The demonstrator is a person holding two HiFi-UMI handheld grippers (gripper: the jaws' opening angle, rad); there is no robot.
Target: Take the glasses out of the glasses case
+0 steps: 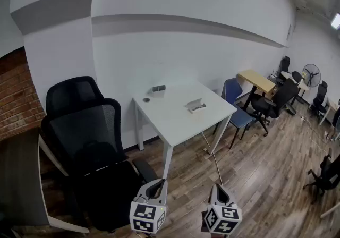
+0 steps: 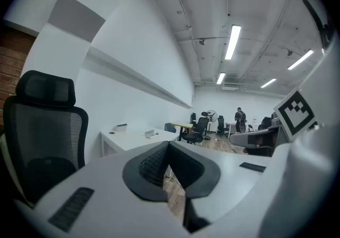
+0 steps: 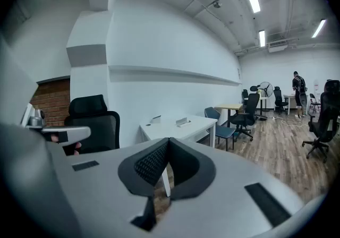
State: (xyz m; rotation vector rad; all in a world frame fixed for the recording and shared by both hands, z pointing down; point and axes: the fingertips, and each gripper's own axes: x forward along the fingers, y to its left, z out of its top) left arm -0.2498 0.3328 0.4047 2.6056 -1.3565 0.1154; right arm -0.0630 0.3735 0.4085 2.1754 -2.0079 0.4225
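On distant table (image 1: 171, 119), glasses case (image 1: 196, 105) indistinct, left gripper (image 1: 158, 183), right gripper (image 1: 219, 187) cropped

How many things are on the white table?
3: a dark round disc at its left edge, a grey box at the back, an open pale case toward the right. None seem hidden.

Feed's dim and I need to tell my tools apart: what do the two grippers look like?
They match. Left gripper and right gripper: pale grey moulded shells, dark ribbed pads lining the jaws, small dark slots on top. Each carries a white cube with black square markers.
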